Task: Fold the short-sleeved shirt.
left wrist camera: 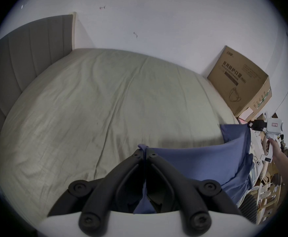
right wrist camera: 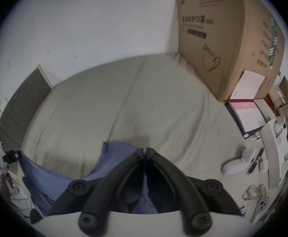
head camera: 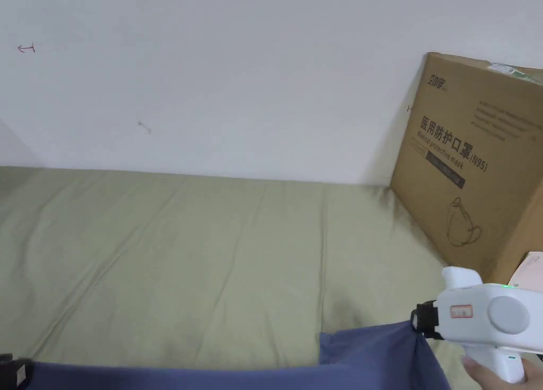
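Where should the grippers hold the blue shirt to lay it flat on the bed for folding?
At its two top corners, as now: the left gripper and right gripper each have jaws shut on an upper edge of the blue shirt, coming from the near side of the bed. The cloth stretches between them and hangs down, so it should spread flat when lowered.

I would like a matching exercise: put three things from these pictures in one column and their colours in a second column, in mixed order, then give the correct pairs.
Things:
1. shirt
2. bed sheet
3. cardboard box

Colours:
A. brown
B. blue
C. pale green

Pairs: 1-B, 2-C, 3-A
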